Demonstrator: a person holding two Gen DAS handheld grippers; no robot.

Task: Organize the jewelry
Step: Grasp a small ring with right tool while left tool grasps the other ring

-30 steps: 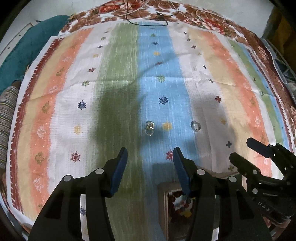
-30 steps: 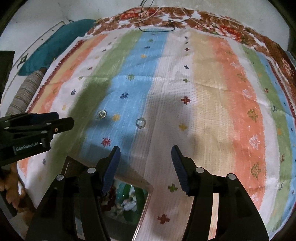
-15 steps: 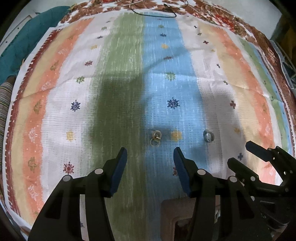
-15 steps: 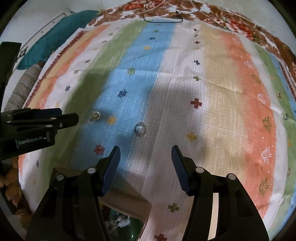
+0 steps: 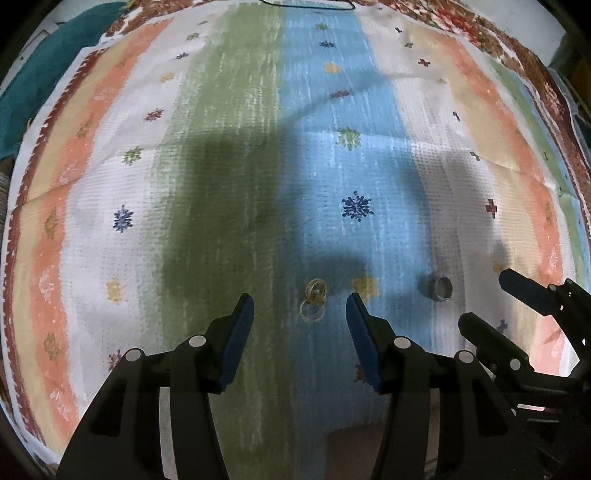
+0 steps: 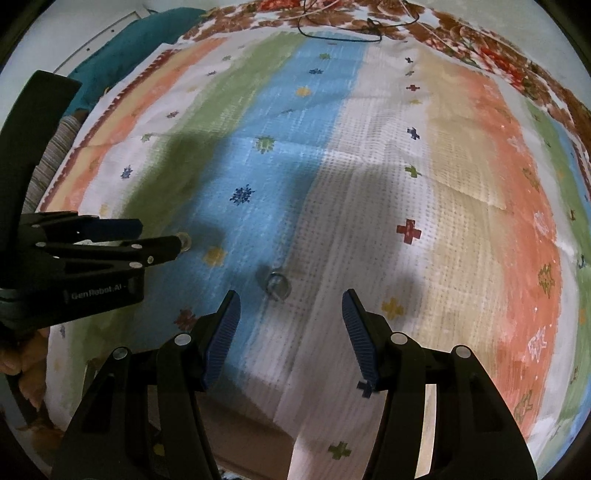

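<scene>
Two small rings lie on the striped cloth point(image 5: 229, 155). A gold ring point(image 5: 314, 299) lies on the blue stripe just ahead of my open, empty left gripper point(image 5: 300, 315), between its fingertips. A silver ring point(image 5: 436, 288) lies to its right; in the right wrist view it point(image 6: 277, 285) sits just ahead of my open, empty right gripper point(image 6: 291, 314), nearer the left finger. The gold ring point(image 6: 183, 240) shows there at the tip of the left gripper point(image 6: 155, 240). The right gripper point(image 5: 491, 299) shows at the right of the left wrist view.
A wooden jewelry box point(image 6: 243, 432) sits at the near edge under the grippers, mostly hidden. A black cord point(image 6: 340, 31) lies at the cloth's far edge. A teal cushion point(image 6: 133, 48) lies at the far left.
Both grippers have moved forward and down toward the rings, which now sit close to the fingertips. The box has slipped almost out of view. Both stay open.
</scene>
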